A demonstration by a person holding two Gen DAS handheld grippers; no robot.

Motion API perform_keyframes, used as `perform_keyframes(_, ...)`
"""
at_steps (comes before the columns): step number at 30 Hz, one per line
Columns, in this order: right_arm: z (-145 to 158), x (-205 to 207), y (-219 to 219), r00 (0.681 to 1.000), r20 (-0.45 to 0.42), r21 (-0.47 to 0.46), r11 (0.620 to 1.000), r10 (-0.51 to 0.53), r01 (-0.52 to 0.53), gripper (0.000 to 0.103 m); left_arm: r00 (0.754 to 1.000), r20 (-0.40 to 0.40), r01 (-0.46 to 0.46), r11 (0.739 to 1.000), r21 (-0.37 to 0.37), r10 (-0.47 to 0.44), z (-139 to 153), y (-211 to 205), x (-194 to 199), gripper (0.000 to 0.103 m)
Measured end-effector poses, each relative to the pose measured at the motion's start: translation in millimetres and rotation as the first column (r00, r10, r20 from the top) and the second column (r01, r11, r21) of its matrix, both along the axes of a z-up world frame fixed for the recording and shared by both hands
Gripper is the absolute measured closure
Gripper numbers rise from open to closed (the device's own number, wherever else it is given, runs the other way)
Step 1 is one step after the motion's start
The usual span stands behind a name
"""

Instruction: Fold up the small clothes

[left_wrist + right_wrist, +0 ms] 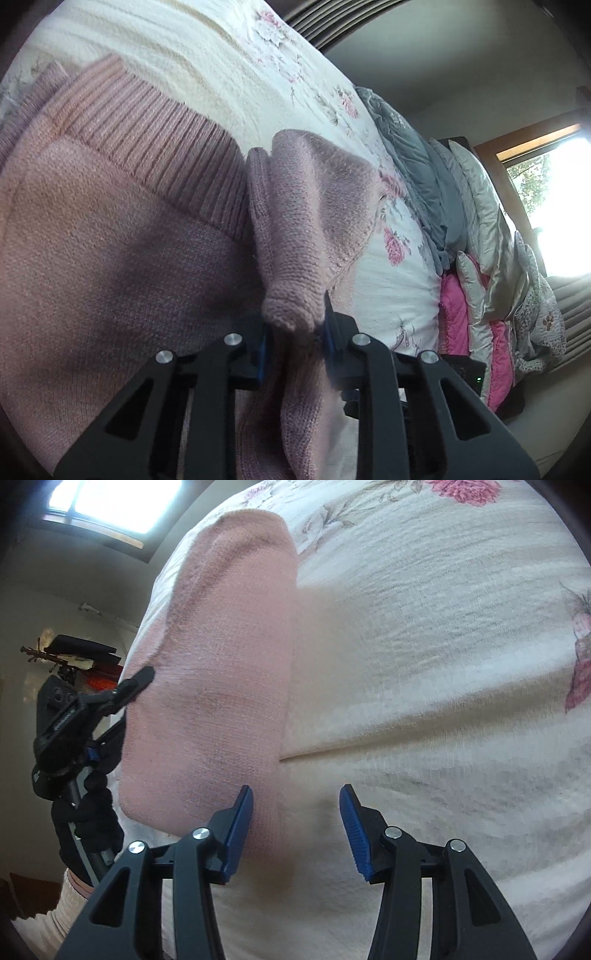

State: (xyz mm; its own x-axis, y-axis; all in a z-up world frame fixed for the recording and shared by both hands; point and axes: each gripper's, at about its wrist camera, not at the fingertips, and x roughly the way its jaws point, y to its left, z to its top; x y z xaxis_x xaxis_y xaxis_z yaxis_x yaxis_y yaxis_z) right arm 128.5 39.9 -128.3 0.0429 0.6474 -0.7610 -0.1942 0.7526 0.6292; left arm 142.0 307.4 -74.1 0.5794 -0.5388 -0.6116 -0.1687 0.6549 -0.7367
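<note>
A pink knitted sweater point(110, 229) with a ribbed hem lies on the floral bedspread point(258, 62). My left gripper point(293, 325) is shut on a bunched fold of that sweater point(295, 236), which rises between the blue pads. In the right wrist view the sweater point(218, 672) shows as a folded pink strip on the bedspread point(424, 664). My right gripper point(295, 830) is open just above the bed, its left pad point(240, 827) at the strip's near edge, nothing between the fingers. The other gripper point(136, 681), held by a gloved hand point(88, 823), touches the strip's left side.
Grey, white and pink pillows and quilts point(472, 236) are stacked along the bed's right side. A bright window point(554, 184) is beyond them. Past the bed's left edge in the right wrist view are a wall, a skylight point(110, 502) and a dark stand point(74, 653).
</note>
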Motion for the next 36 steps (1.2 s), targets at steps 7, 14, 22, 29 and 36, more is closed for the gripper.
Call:
perform_keyframes(7, 0.1, -2.2, 9.4, 1.0, 0.004, 0.012, 1.0, 0.011, -0.011, 0.053, 0.995, 0.097, -0.041, 0.999, 0.032, 0.038, 53.4, 34.2, -27.9, 0.083)
perform_keyframes(14, 9.7, -6.1, 26.9, 0.998, 0.027, 0.038, 0.998, 0.053, -0.054, 0.052, 0.985, 0.125, -0.124, 0.991, 0.053, 0.117, 78.0, 91.6, -64.7, 0.083)
perform_keyframes(22, 8.8, -14.8, 43.0, 0.992, 0.042, 0.066, 0.99, 0.12, -0.123, 0.048, 0.984, -0.029, -0.173, 0.98, 0.101, 0.176, 11.7, 142.3, -70.5, 0.083)
perform_keyframes(29, 10.1, -24.9, 66.1, 0.982, 0.046, 0.07, 0.98, 0.184, -0.187, 0.047, 0.981, -0.04, -0.188, 0.979, 0.085, 0.192, -14.7, 151.0, -73.9, 0.081)
perform_keyframes(36, 0.9, -24.0, 85.4, 0.979, -0.025, 0.159, 0.968, 0.202, -0.195, 0.043, 0.981, -0.098, -0.148, 0.977, 0.154, 0.165, 4.0, 146.0, -95.2, 0.067)
